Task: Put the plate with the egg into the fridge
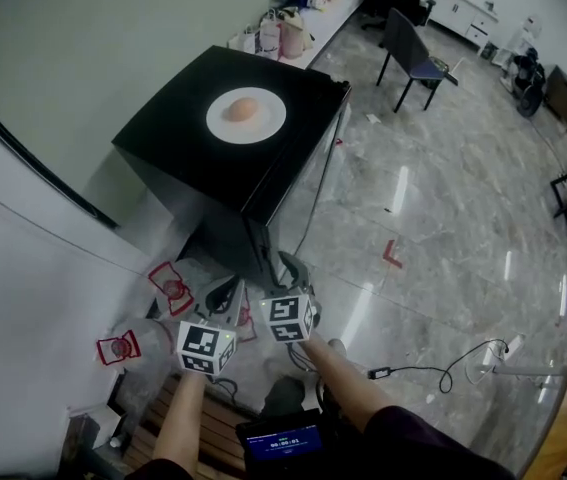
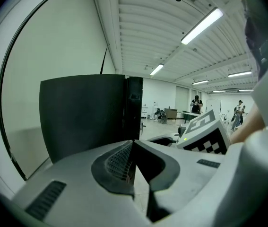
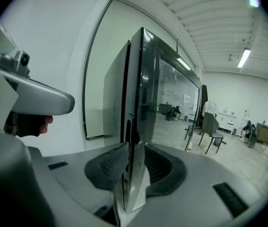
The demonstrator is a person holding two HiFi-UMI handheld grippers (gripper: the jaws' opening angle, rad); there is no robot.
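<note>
- White plate (image 1: 263, 128) with the egg (image 1: 243, 109) sits on top of the black fridge (image 1: 203, 168), near the middle and well apart from both tongs.
- We judge the plate stiff, light and smooth-glazed, so slippery at the rim. It could chip if knocked on the fridge's frame.
- The egg lies loose on it, round and fragile. We think any tilt would send it rolling, so the plate must travel level.
- Best hold, in our view, is the rim at opposite sides, one pair of tongs to each.
- Left tongs (image 2: 133, 143) are pressed together on nothing, low beside the fridge's dark side.
- Right tongs (image 3: 134, 148) stand spread with the door's edge (image 3: 136, 103) between the pads, which are not clamped on it as far as we can see.
- The door looks closed or nearly so, and it stands in the way: nothing goes in until it swings out.
- Red-framed pieces (image 1: 171, 286) lie on the floor by the wall at the fridge's foot.
- A cable (image 1: 443, 373) trails across the floor to our right, which we would count a trip risk.
- A chair (image 1: 418, 58) stands farther off, clear of the door's swing as we judge it.
- Clutter sits on the worktop (image 1: 308, 28) behind the fridge.
</note>
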